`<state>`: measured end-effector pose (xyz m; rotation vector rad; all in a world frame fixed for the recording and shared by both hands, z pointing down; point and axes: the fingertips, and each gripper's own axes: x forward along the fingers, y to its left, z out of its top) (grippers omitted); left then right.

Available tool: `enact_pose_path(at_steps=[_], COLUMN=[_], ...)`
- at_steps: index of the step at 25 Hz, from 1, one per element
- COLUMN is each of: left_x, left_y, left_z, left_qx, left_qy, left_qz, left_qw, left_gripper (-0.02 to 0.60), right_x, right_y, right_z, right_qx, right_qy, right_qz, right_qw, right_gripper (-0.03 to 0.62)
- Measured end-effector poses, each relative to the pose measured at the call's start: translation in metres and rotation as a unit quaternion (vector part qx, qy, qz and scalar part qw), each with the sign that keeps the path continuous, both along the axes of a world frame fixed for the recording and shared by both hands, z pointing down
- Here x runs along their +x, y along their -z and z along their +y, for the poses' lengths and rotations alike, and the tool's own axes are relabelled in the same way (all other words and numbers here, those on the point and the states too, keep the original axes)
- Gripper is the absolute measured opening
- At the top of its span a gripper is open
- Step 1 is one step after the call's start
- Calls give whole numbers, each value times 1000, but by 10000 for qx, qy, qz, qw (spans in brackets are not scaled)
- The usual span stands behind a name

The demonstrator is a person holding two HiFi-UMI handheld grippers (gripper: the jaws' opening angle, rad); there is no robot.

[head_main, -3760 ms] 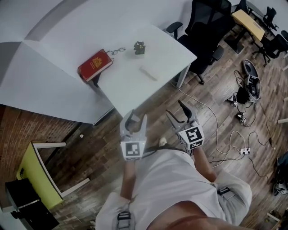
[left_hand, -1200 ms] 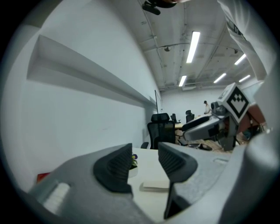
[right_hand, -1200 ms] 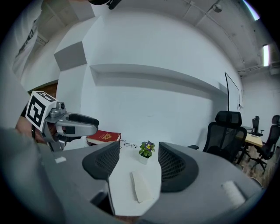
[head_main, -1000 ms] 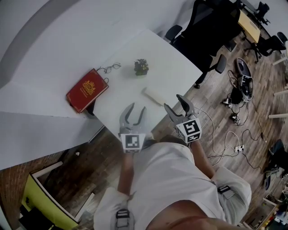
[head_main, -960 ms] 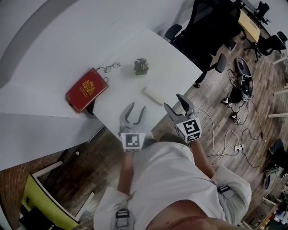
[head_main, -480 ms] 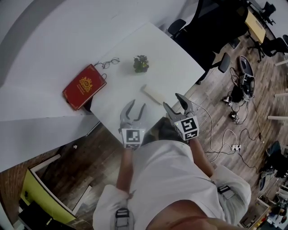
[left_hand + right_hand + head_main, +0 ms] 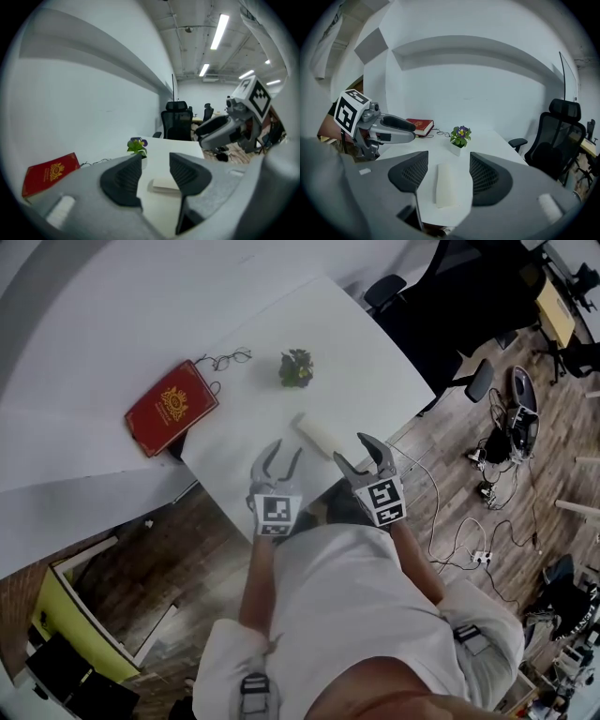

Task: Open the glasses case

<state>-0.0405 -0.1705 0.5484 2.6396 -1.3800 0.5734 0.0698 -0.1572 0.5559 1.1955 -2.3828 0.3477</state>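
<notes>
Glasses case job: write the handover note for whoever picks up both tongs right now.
Left tongs: open, empty, over the table's near edge, pointing toward the case.
Right tongs: open, empty, beside the left pair; the case lines up between its jaws but is untouched.
Glasses case: white, lying flat near the front edge of the table, looks closed. Potted plant, spectacles and red book sit farther back.
Done: tongs are at the case, no contact.
Left: probably steady the case with one pair and lift the lid with the other.
</notes>
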Motion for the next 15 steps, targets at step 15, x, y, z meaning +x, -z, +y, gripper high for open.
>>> enact_pose_path(at_steps=[15], left_x=[6], left_y=[-68], left_z=[-14], left_qx=[-700], left_qy=[108], left_qz=[-305], left_qw=[9970], left_gripper=[186], right_x=[0], right_y=[-59], right_z=[-16], right_qx=[-572], right_qy=[486], right_qz=[171], right_qw=[9970], right_gripper=[275])
